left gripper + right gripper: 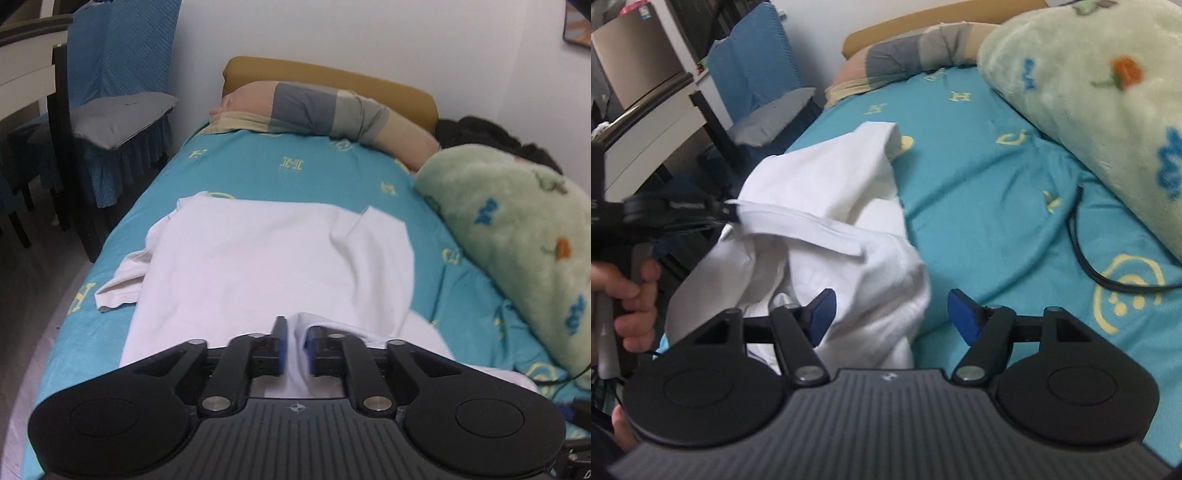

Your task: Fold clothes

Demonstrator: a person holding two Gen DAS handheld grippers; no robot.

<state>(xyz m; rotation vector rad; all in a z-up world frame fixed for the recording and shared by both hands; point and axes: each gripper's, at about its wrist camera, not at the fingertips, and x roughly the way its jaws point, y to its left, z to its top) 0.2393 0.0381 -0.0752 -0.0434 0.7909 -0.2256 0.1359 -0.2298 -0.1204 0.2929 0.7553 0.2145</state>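
A white shirt [258, 258] lies spread on the teal bed sheet [325, 173], one sleeve sticking out at the left. My left gripper [295, 347] is shut on the shirt's near edge, a fold of cloth pinched between its blue pads. In the right wrist view the shirt [827, 229] hangs lifted and bunched from the left gripper [731, 212] at the left. My right gripper [891, 314] is open, its left pad against the hanging cloth, its right pad over the sheet [979, 192].
A green plush blanket [517, 236] lies along the bed's right side, with a black cable [1082, 254] beside it. A striped pillow [314, 110] is at the headboard. A chair with a grey cushion [118, 122] stands left of the bed.
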